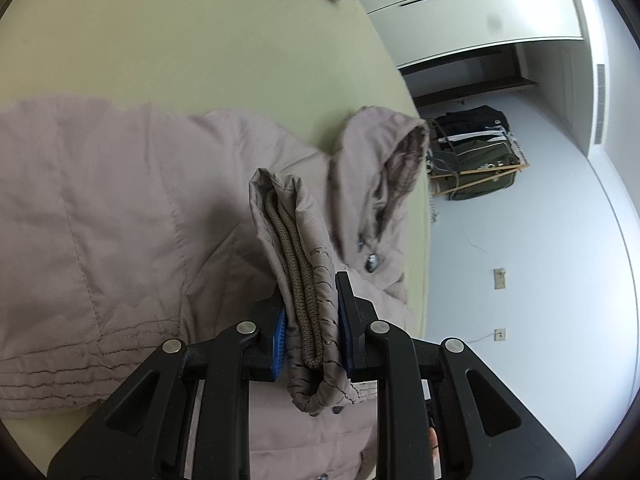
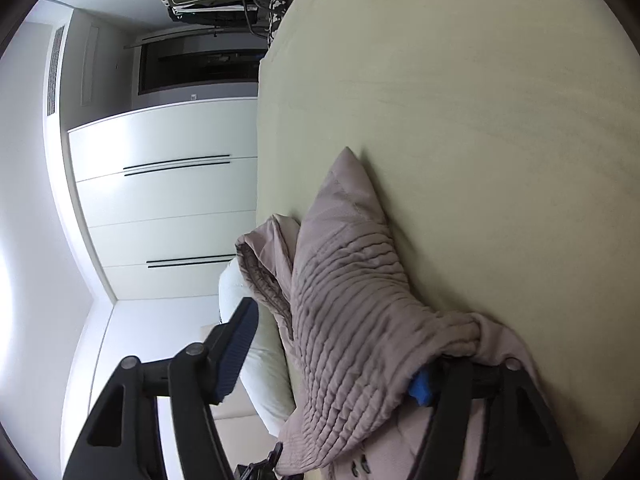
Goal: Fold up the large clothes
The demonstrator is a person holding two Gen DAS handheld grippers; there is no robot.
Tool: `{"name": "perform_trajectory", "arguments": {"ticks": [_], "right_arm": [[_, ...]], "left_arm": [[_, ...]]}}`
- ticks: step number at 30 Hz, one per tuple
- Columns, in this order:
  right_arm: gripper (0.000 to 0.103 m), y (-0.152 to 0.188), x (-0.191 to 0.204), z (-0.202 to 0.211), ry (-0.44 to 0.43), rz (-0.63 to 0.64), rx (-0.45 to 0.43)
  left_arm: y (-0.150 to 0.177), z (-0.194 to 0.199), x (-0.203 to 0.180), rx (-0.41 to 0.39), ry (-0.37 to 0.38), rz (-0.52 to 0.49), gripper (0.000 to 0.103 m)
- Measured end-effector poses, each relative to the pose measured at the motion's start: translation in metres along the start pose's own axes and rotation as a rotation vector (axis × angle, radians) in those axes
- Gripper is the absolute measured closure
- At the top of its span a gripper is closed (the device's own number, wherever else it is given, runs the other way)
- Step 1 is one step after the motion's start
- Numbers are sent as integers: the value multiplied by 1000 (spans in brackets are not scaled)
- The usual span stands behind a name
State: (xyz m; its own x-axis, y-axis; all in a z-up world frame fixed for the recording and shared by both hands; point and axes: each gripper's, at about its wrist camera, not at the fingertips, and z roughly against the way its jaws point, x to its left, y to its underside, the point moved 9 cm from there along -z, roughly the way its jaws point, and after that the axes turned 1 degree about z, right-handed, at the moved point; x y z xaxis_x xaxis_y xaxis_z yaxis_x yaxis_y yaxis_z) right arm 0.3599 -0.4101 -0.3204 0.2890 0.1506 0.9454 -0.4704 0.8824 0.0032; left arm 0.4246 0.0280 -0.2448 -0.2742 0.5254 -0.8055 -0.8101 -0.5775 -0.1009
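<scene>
Left wrist view, nearest first: the left gripper [image 1: 311,316] is pressed together on a sleeve cuff [image 1: 298,264] of the mauve jacket [image 1: 100,216], the blue pads squeezing the shell fabric and its brown knit inner cuff between them. The cuff's long axis runs straight ahead along the fingers, standing up from the jacket body, which spreads flat to the left across the pale green bed [image 1: 200,48]. Beyond the cuff lies the hood [image 1: 384,152], close to the bed's edge, and past that the floor.

Right wrist view: the right gripper [image 2: 332,352] stands spread wide, one blue-padded finger free in the air, the other buried beneath a heap of quilted jacket hem [image 2: 352,300]; nothing is pinched. That fabric lies straight ahead and over the right-hand finger, pointing away across the bed.

The sleeve is the left hand's to carry; it probably needs drawing leftward over the jacket body.
</scene>
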Motion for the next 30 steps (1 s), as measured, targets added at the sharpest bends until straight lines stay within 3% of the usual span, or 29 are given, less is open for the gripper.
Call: {"name": "perform_trajectory", "arguments": {"ticks": [2, 4, 6, 9, 11, 15, 18, 20, 23, 25, 28, 30], "right_arm": [[56, 10, -5, 5, 24, 27, 19], [54, 13, 1, 18, 63, 50, 21], [35, 22, 16, 39, 112, 104, 3], [22, 27, 46, 70, 150, 209, -52], [21, 27, 75, 59, 165, 316, -59], [21, 27, 104, 6, 177, 414, 25], [21, 24, 98, -37, 232, 442, 88], [21, 11, 68, -56, 324, 436, 75], [23, 2, 38, -53, 282, 448, 22], [23, 6, 40, -51, 261, 510, 16], [24, 11, 47, -39, 267, 512, 36], [24, 9, 63, -27, 261, 509, 4]], "left_arm": [[2, -10, 12, 5, -28, 11, 84], [0, -16, 23, 12, -42, 20, 84], [-3, -18, 29, 12, -54, 16, 84], [-2, -26, 41, 14, -70, 5, 83], [-1, -33, 40, 18, -86, -16, 83], [-4, -48, 39, 28, -100, -46, 83], [-6, -59, 39, 31, -111, -63, 83], [-7, -65, 38, 32, -126, -84, 81], [-7, -79, 36, 54, -142, -116, 76], [-7, -81, 33, 56, -160, -151, 76], [-8, -70, 35, 63, -145, -127, 75], [-13, -50, 36, 19, -181, -145, 75]]}}
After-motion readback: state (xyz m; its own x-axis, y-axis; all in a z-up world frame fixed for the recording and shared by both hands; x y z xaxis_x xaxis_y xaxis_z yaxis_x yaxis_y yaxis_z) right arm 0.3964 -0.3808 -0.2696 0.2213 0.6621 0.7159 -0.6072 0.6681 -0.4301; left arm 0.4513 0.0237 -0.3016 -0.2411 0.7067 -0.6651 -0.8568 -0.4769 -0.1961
